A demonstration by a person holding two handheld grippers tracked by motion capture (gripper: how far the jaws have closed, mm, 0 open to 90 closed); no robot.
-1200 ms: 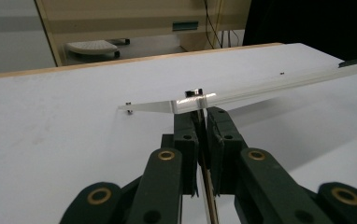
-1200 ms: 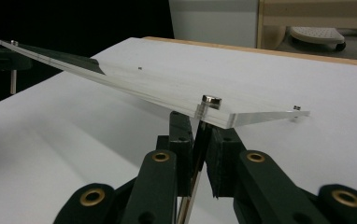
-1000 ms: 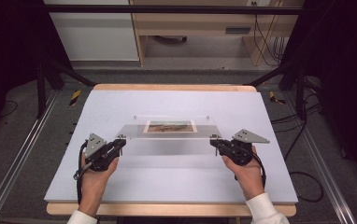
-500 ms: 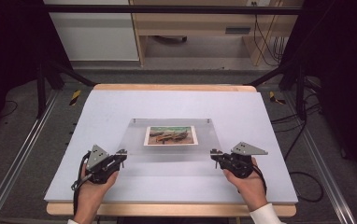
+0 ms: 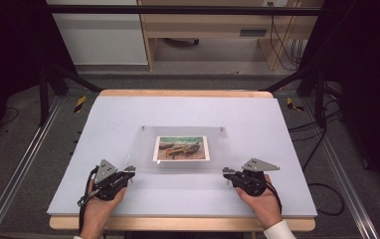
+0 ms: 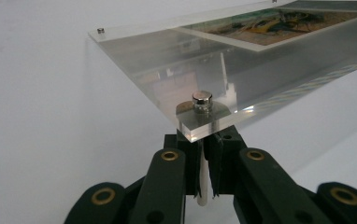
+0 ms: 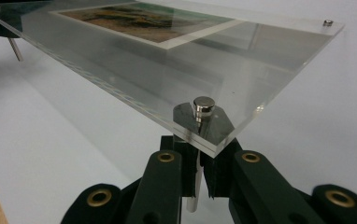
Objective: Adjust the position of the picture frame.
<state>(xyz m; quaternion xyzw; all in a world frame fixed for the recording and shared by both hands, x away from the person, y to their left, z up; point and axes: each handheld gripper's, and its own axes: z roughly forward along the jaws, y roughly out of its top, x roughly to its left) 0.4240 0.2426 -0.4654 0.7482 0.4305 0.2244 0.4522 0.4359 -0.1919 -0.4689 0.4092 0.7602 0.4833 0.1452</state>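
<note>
A clear acrylic frame (image 5: 143,149) with a boat picture (image 5: 181,148) inside lies nearly level over the white table top (image 5: 128,112). Each corner has a metal stud and a thin metal leg beneath it. My left gripper (image 5: 128,172) is shut on the leg (image 6: 203,189) under the near left corner, just below the stud (image 6: 202,100). My right gripper (image 5: 226,174) is shut on the leg (image 7: 193,191) under the near right corner, below its stud (image 7: 203,107). The two far studs (image 5: 221,129) sit farther up the table; whether the far legs touch the top I cannot tell.
The white table top has a wooden rim (image 5: 178,93) at its far side and ends just in front of the person's hands. Metal rails (image 5: 24,164) run along the floor at the left. Cables (image 5: 322,149) lie on the floor at the right.
The frame has come down and tipped from nearly edge-on to almost flat, so the picture now faces up. Both hands have moved nearer the table's front edge, still gripping the corner legs.
</note>
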